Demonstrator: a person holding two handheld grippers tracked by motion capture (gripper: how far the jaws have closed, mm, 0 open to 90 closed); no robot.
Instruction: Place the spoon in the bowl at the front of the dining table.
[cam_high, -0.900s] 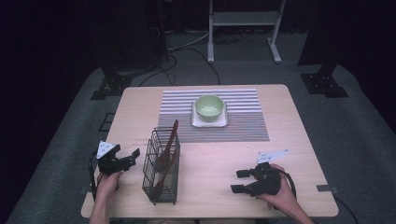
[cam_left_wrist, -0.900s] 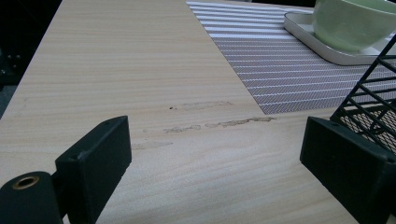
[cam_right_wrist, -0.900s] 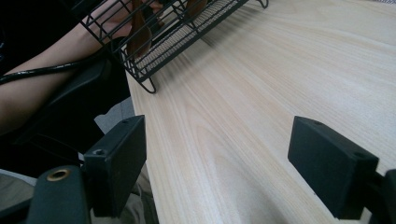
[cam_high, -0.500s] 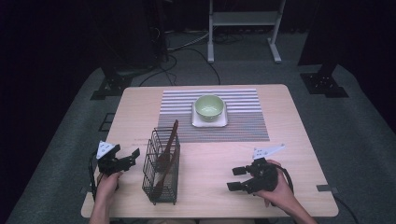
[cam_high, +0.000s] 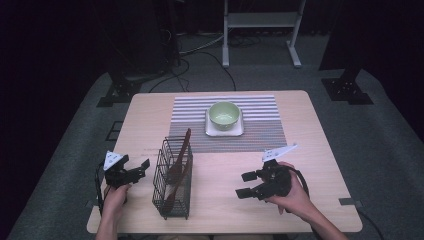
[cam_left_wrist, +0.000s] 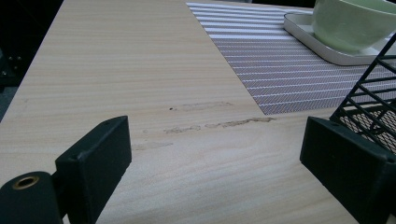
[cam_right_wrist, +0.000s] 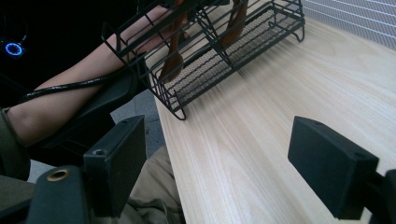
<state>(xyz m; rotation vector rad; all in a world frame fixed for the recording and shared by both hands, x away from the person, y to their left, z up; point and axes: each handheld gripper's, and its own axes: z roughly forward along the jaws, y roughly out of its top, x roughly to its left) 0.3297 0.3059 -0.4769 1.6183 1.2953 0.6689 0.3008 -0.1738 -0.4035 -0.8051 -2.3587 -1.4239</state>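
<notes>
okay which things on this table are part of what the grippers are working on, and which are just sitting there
In hand, likely:
- wire basket, nearest both grippers
- brown utensils standing in it
- left gripper and right gripper, both open, holding nothing

Just lying about:
- green bowl
- white tray under it
- striped mat

The pale wooden worktop (cam_high: 310, 150) carries a striped mat (cam_high: 260, 131) at its far middle. A black wire rack (cam_high: 172, 192) stands on bare wood near the front left, just off the mat's near corner. Faint scuffs (cam_left_wrist: 205, 126) mark the wood beside the mat.
</notes>
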